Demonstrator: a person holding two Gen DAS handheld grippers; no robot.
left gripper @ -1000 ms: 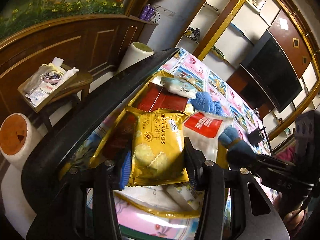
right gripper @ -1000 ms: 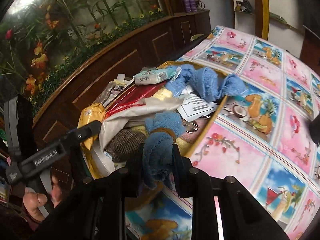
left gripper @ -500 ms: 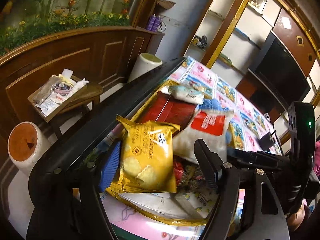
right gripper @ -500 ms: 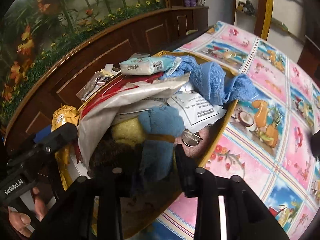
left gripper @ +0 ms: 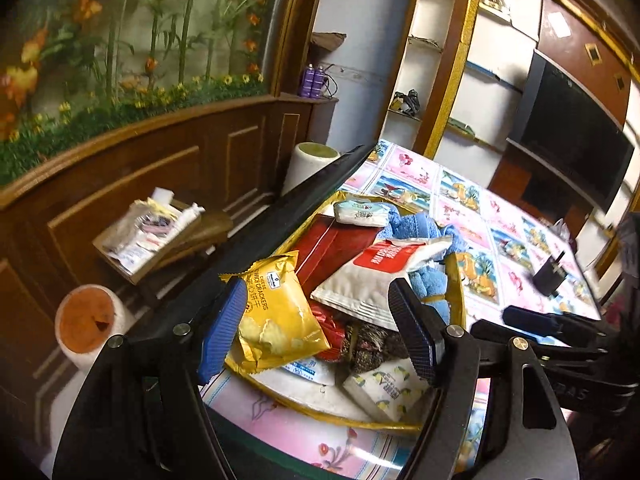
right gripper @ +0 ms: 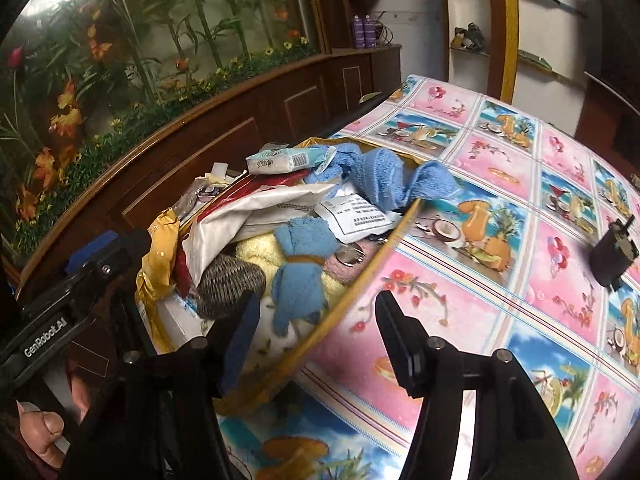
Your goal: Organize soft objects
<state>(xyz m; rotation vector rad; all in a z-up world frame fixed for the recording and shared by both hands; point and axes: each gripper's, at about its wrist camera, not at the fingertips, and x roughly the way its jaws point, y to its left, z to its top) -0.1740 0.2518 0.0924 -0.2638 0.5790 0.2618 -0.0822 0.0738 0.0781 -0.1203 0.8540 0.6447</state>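
Observation:
A gold-rimmed tray (left gripper: 456, 280) (right gripper: 396, 232) on the table is piled with soft goods. A yellow cracker packet (left gripper: 276, 316) lies at its near left edge, between the open jaws of my left gripper (left gripper: 316, 338), which holds nothing. A small blue cloth tied with a brown band (right gripper: 300, 268) lies in the tray just beyond my right gripper (right gripper: 316, 340), which is open and empty. A white pouch with a red label (left gripper: 372, 280) (right gripper: 256, 216), a blue towel (right gripper: 384, 176), a grey knitted piece (right gripper: 228, 280) and a tissue pack (left gripper: 362, 212) also lie there.
The table carries a pink and blue picture cloth (right gripper: 500, 220). A small black object (right gripper: 612, 256) stands on it at the right. A wooden side table with clutter (left gripper: 148, 232) and two white rolls (left gripper: 86, 320) stand left of the table, by the panelled wall.
Both grippers opened. The left let go of the yellow cracker packet, which now lies on the tray edge. The right let go of the blue tied cloth and drew back.

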